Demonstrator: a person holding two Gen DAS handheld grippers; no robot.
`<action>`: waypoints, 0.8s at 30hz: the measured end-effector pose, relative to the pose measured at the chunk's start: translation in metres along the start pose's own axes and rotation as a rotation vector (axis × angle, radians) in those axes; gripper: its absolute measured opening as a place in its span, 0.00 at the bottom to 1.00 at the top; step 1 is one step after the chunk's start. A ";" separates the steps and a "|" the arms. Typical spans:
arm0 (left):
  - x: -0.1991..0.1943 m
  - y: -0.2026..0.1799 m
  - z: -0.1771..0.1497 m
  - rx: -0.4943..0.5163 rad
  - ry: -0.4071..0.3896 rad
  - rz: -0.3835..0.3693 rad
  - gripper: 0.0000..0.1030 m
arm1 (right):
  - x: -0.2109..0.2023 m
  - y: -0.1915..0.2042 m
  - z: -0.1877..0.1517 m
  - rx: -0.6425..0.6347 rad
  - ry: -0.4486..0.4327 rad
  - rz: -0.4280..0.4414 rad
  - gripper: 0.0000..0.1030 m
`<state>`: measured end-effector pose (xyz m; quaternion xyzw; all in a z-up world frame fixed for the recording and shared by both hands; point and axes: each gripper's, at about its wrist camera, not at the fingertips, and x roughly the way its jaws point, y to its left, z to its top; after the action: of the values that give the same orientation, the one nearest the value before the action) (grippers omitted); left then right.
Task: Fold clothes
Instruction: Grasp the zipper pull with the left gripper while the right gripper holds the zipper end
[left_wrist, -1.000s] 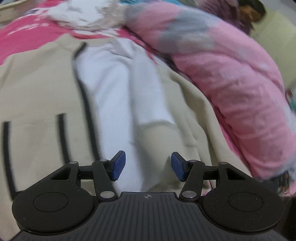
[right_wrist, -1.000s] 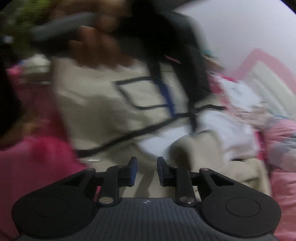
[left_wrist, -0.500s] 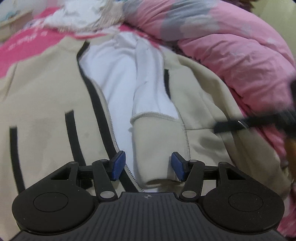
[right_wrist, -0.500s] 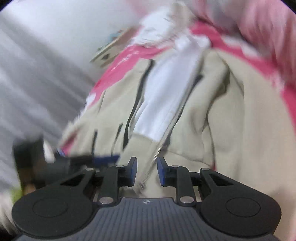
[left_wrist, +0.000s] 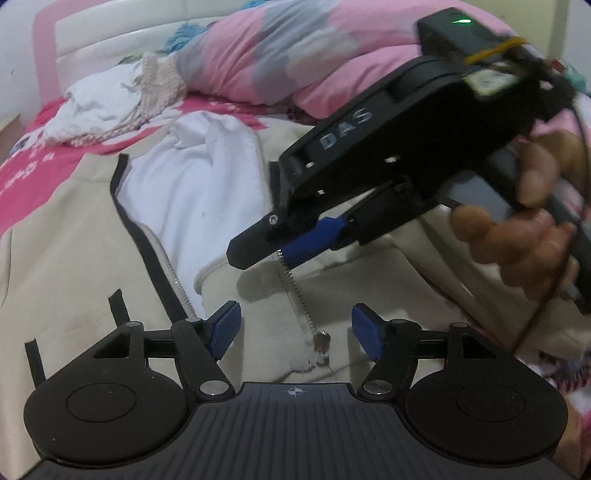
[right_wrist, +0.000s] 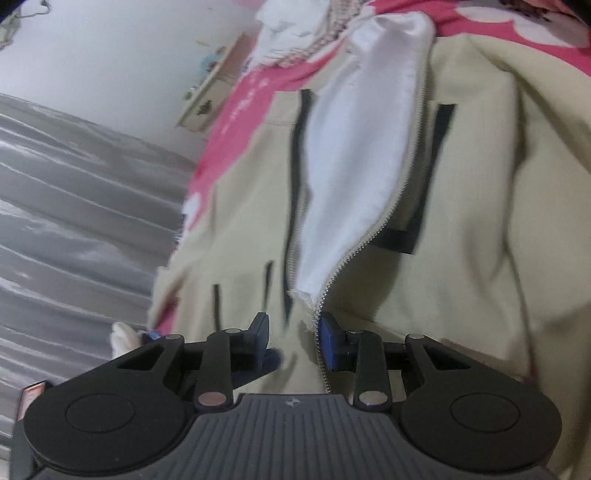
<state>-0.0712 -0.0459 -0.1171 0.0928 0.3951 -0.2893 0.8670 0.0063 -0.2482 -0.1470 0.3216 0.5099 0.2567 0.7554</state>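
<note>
A beige zip jacket (left_wrist: 74, 229) with black trim and a white lining (left_wrist: 192, 192) lies open on the bed; it also shows in the right wrist view (right_wrist: 461, 192). My left gripper (left_wrist: 295, 330) is open, low over the right front panel, with the zipper pull (left_wrist: 320, 341) between its fingers. My right gripper (left_wrist: 266, 251) comes in from the right and pinches the zipper edge of that panel. In the right wrist view the right gripper (right_wrist: 293, 341) has the zipper teeth (right_wrist: 369, 240) and panel edge between its narrow-set jaws.
A pink and grey quilt (left_wrist: 295, 55) is heaped at the back right. A white garment with a knitted fringe (left_wrist: 110, 103) lies at the back left on the pink sheet (left_wrist: 26, 162). A white headboard (left_wrist: 110, 40) stands behind. Grey curtains (right_wrist: 74, 203) hang beside the bed.
My right gripper has swung in from the right and now grips the zipper edge in front of my left gripper. The left gripper has moved toward the jacket's lower hem.
</note>
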 end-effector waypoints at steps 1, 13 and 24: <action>0.002 0.004 0.000 -0.021 0.007 0.005 0.63 | 0.002 0.001 0.001 0.010 0.002 0.014 0.32; 0.002 0.076 -0.006 -0.455 0.051 -0.043 0.05 | -0.027 -0.010 0.001 0.064 -0.060 0.138 0.33; -0.017 0.138 -0.027 -0.989 0.007 -0.262 0.04 | -0.007 0.044 -0.121 -0.926 -0.027 -0.516 0.36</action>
<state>-0.0179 0.0845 -0.1326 -0.3779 0.4960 -0.1737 0.7622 -0.1117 -0.1967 -0.1430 -0.1783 0.3960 0.2568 0.8634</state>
